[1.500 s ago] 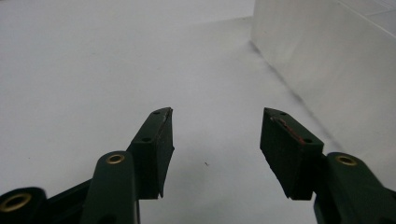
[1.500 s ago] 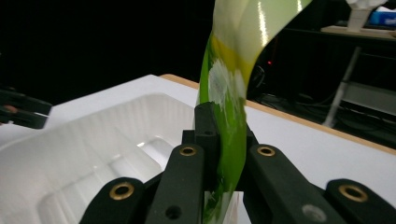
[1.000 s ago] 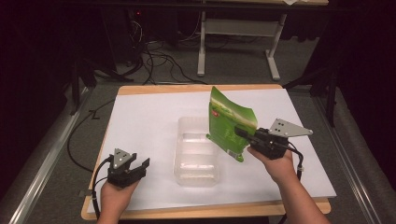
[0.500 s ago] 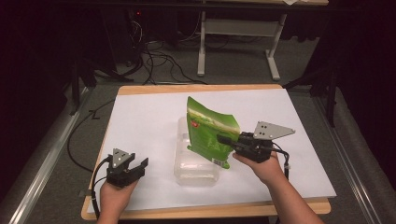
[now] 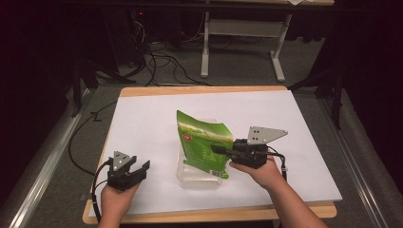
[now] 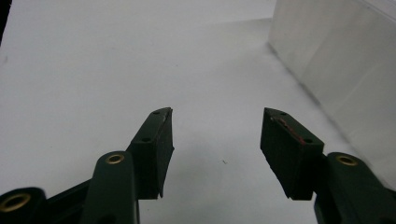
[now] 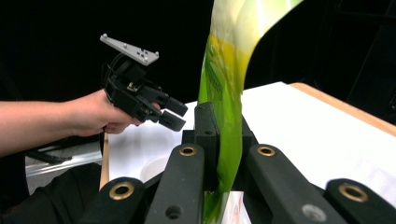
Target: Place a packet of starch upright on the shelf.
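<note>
Pinching the green pouch (image 5: pixel 202 145) upright over the clear tub (image 5: pixel 199 178), the right gripper (image 5: pixel 221 150) points level.

The white table cover (image 5: pixel 157 118) is brightly and evenly lit from above; the surrounding room is near black. Soft shadows lie beneath the left gripper (image 6: pixel 216 135) in its own view. The green bag (image 7: pixel 224 93) shows glare. All views are slightly soft.

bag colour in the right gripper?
Green, yellowish in places; the bag shows best in the high view.
</note>
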Action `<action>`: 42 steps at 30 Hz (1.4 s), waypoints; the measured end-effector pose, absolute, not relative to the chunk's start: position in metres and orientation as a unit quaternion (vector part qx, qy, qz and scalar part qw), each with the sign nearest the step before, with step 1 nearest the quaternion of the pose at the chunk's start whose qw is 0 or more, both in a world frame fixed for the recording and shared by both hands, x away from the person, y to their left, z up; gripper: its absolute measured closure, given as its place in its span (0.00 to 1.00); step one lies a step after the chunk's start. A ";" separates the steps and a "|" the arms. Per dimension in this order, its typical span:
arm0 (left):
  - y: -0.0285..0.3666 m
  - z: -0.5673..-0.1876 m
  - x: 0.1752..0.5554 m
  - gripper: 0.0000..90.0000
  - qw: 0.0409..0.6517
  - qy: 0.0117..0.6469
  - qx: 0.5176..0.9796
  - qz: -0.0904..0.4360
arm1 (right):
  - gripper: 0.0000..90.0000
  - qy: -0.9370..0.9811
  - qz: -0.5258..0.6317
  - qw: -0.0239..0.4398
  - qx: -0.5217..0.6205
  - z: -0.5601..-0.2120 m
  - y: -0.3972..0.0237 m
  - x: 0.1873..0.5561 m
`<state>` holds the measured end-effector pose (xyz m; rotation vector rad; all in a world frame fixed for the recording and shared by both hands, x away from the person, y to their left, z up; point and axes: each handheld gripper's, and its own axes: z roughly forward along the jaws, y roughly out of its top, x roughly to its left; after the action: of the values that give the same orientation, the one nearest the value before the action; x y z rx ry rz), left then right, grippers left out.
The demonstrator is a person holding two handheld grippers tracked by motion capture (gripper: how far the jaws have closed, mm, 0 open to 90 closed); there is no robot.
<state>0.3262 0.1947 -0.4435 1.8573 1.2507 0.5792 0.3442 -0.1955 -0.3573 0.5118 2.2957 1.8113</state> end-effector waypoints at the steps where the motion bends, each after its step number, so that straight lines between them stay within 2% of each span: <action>1: 0.195 -0.443 0.326 0.49 0.403 0.495 0.735 0.229 | 0.97 0.773 0.605 0.084 0.172 -0.358 -0.194 0.346; 14: 0.194 -0.443 0.325 0.49 0.403 0.493 0.737 0.229 | 0.97 0.776 0.597 0.076 0.188 -0.360 -0.187 0.365; 33: 0.194 -0.441 0.324 0.50 0.405 0.491 0.736 0.230 | 0.97 0.787 0.588 0.066 0.176 -0.358 -0.180 0.359; 42: 0.196 -0.441 0.324 0.50 0.407 0.492 0.735 0.230 | 0.96 0.790 0.580 0.065 0.188 -0.364 -0.160 0.366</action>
<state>0.3242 0.1956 -0.4408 1.8524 1.2403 0.5806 0.3661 -0.1598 -0.3637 0.5659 2.3850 1.7492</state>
